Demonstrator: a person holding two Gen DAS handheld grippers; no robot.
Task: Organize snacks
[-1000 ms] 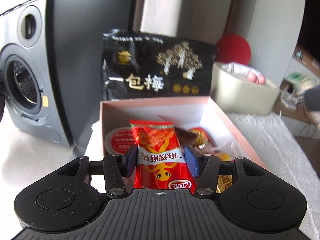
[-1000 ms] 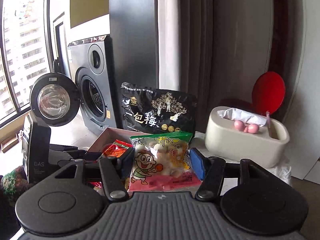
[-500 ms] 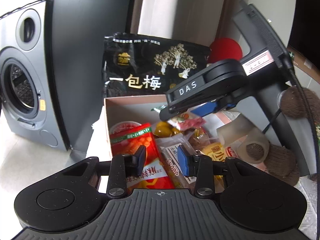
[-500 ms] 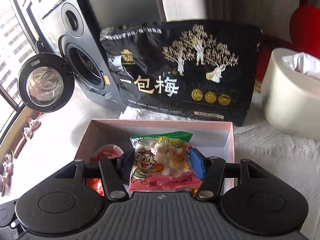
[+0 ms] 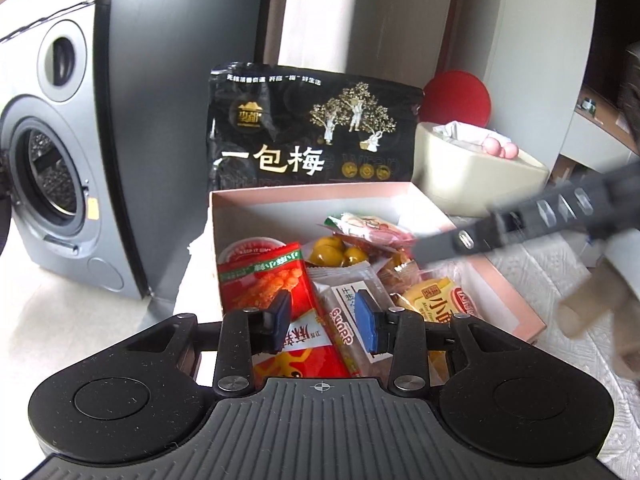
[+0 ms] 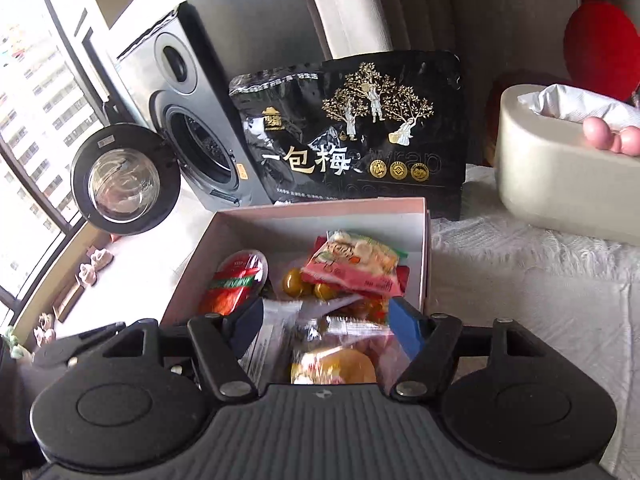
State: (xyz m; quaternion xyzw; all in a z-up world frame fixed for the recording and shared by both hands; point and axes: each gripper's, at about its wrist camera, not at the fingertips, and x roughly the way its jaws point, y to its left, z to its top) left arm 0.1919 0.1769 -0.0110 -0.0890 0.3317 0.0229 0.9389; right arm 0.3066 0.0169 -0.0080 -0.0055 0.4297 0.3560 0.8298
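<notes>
An open pink box (image 5: 312,190) (image 6: 320,206) on the white cloth holds several snack packets. My left gripper (image 5: 324,320) hovers over its near end, open, gripping nothing. A red packet (image 5: 264,284) lies in the box under its left finger. A pink-and-green packet of white puffs (image 6: 352,264) (image 5: 368,226) rests loose on top of the pile at the back. My right gripper (image 6: 328,326) hangs above the near packets with its jaws closing and nothing pressed between them. In the left wrist view the right gripper (image 5: 520,224) is a blur over the box's right wall.
A tall black plum bag (image 5: 312,136) (image 6: 352,132) stands right behind the box. A cream tissue box (image 5: 472,172) (image 6: 560,184) sits to the right on the cloth. A grey washing machine (image 5: 48,168) (image 6: 192,132) with its door open stands left. A person's hand (image 5: 592,304) shows at right.
The left gripper let the red packet down into the box and its jaws narrowed. The right gripper came down over the box, released the puff packet there and pulled back to the right.
</notes>
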